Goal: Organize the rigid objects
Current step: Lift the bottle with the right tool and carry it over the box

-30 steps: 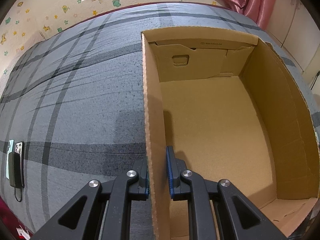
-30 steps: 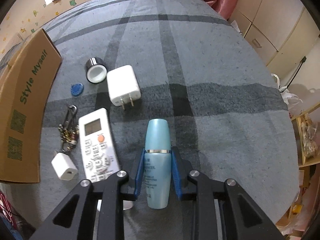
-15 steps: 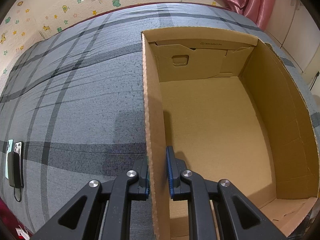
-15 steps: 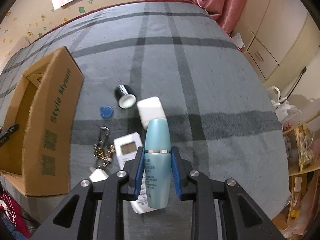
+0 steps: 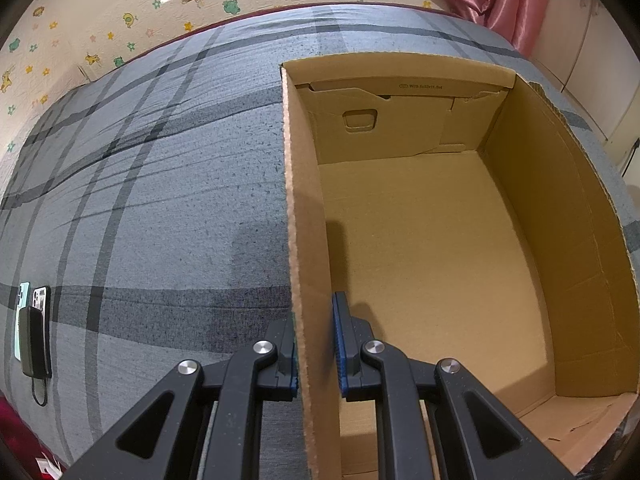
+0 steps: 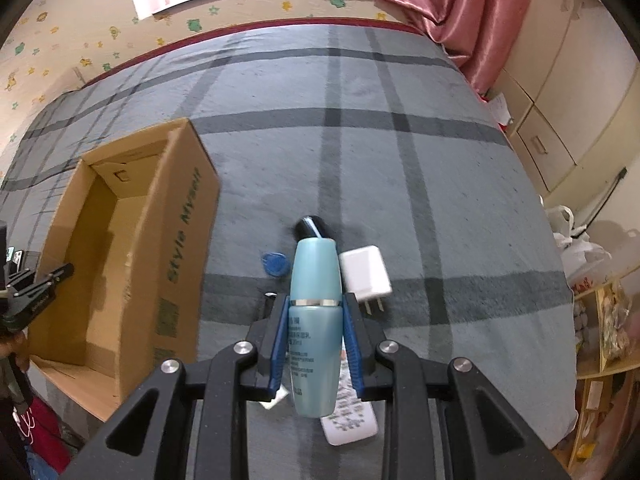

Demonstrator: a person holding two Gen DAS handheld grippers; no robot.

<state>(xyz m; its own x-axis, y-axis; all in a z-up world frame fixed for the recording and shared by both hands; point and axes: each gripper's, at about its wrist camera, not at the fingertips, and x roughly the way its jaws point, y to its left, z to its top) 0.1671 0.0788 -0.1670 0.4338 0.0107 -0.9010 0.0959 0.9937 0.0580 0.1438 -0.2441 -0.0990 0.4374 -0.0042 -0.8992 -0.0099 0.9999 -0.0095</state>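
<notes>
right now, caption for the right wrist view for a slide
Right gripper holds a blue bottle above scattered items, cardboard box open at left.

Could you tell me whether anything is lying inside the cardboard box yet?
No, the left wrist view shows the box floor bare.

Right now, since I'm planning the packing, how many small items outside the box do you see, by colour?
Blue: 2 (bottle in the right tool, tag)
White: 3 (charger, remote, small adapter)
Black: 1 (cap)
Total: 6, all outside the box
</notes>
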